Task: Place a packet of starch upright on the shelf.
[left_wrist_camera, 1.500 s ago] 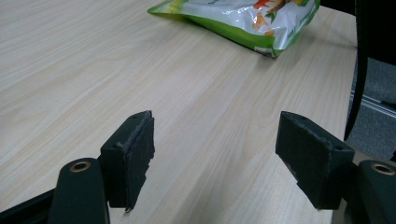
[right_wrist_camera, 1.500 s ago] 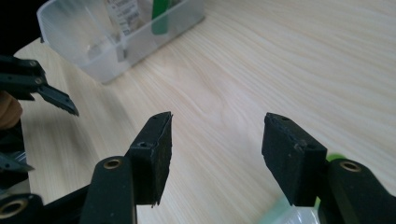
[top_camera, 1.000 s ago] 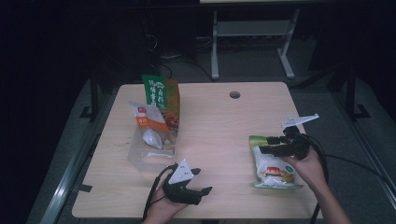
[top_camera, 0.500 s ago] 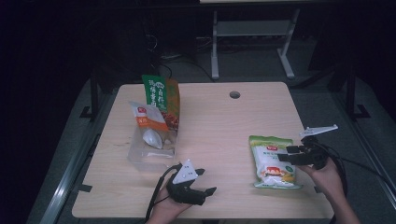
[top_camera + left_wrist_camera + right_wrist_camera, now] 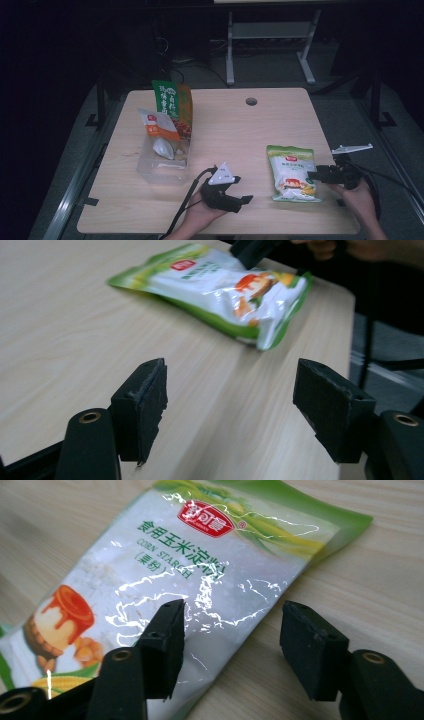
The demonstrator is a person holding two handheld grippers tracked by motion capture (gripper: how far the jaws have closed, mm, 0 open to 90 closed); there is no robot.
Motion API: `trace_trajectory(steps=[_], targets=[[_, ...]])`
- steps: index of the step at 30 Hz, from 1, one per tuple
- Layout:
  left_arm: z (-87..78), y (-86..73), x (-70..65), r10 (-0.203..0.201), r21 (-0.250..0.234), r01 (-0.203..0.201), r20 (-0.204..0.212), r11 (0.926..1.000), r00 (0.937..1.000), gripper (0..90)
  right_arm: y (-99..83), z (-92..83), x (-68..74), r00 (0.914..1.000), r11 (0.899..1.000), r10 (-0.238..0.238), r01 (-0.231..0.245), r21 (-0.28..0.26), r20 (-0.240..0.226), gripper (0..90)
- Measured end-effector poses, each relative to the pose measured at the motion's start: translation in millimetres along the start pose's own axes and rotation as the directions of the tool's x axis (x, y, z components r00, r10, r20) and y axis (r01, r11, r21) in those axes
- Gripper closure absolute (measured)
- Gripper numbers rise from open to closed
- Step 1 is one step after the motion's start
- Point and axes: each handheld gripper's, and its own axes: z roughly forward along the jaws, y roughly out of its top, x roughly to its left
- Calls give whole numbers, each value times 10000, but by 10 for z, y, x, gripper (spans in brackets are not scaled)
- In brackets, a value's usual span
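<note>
Green-edged starch bag (image 5: 200,570) lies under the right gripper's (image 5: 230,645) parted jaws.

— High view: fixed above the near edge of the desk (image 5: 240,125), facing forward and down, far enough to take in the whole top.

— Claw views?

— Low and close over the desk, looking along own jaws. Shared by all three: the corn starch bag (image 5: 292,172) (image 5: 220,287) (image 5: 185,580).
</note>
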Motion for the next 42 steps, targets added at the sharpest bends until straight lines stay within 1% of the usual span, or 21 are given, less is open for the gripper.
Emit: trace_trajectory(steps=[2, 4, 7, 8, 11, 15, 17, 19, 20, 21, 23, 25, 26, 27, 28, 32, 33, 37, 39, 41, 42], targets=[[101, 64, -12, 155, 154, -155, 1, 9998, 9999, 298, -43, 5, -40, 9986, 9992, 356, -363, -162, -390, 493], [178, 108, -16, 80, 190, -81, 65, 9998, 9999, 298, -78, 22, -68, 9951, 9971, 681, -704, -296, -719, 528], [282, 161, -18, 124, 318, -128, 129, 9994, 9998, 301, -127, 58, -97, 9848, 9921, 1125, -1188, -405, -1326, 634], [315, 171, -17, 37, 317, -42, 171, 9995, 9998, 301, -138, 64, -96, 9831, 9913, 1167, -1239, -436, -1410, 656], [394, 190, 12, -110, 415, 100, 225, 9991, 9997, 302, -142, 68, -62, 9828, 9912, 1174, -1249, -447, -1426, 776], [457, 193, 34, -291, 493, 279, 233, 9984, 9993, 302, -138, 67, 40, 9911, 9964, 721, -767, -372, -1122, 845], [489, 189, 39, -307, 535, 294, 241, 9981, 9992, 303, -152, 76, 83, 9895, 9968, 689, -733, -305, -1268, 846], [518, 186, 42, -314, 604, 298, 265, 9977, 9992, 306, -165, 91, 113, 9862, 9970, 672, -721, -269, -1513, 812], [536, 184, 45, -331, 630, 314, 260, 9975, 9991, 307, -163, 101, 106, 9859, 9974, 600, -655, -300, -1564, 752], [552, 183, 50, -337, 655, 320, 260, 9973, 9991, 307, -153, 110, 101, 9838, 9963, 787, -832, -209, -1613, 683], [585, 180, 69, -520, 714, 491, 388, 9962, 9979, 307, -129, 139, 81, 9793, 9946, 1007, -1035, -68, -1756, 625], [604, 179, 82, -820, 702, 782, 533, 9945, 9952, 306, -113, 160, 77, 9718, 9927, 1183, -1209, -2, -2039, 700], [617, 178, 97, -859, 736, 810, 660, 9940, 9941, 305, -108, 167, 90, 9743, 9941, 1061, -1087, -24, -1985, 759], [627, 179, 103, -860, 728, 811, 657, 9940, 9941, 304, -102, 168, 119, 9802, 9965, 815, -830, -9, -1807, 804], [632, 179, 108, -924, 806, 871, 645, 9929, 9936, 301, -99, 166, 132, 9812, 9972, 732, -744, 3, -1788, 835], [667, 166, 148, -1252, 854, 1194, 666, 9892, 9899, 288, -91, 136, 230, 9877, 9996, 242, -262, -111, -1542, 870], [673, 166, 167, -1239, 896, 1175, 703, 9890, 9898, 285, -91, 118, 265, 9888, 9998, 26, -56, -195, -1491, 873], [702, 159, 198, -1506, 901, 1428, 858, 9856, 9849, 276, -68, 13, 368, 9872, 9963, -420, 298, -807, -1542, 879], [723, 162, 202, -1747, 799, 1674, 965, 9827, 9799, 276, -48, -53, 426, 9853, 9912, -709, 521, -1217, -1557, 880], [733, 166, 213, -1791, 791, 1713, 1053, 9820, 9782, 276, -32, -109, 492, 9823, 9843, -1004, 748, -1598, -1584, 881], [736, 170, 219, -1888, 767, 1807, 1170, 9805, 9750, 274, -26, -130, 525, 9806, 9802, -1129, 835, -1797, -1600, 882]])
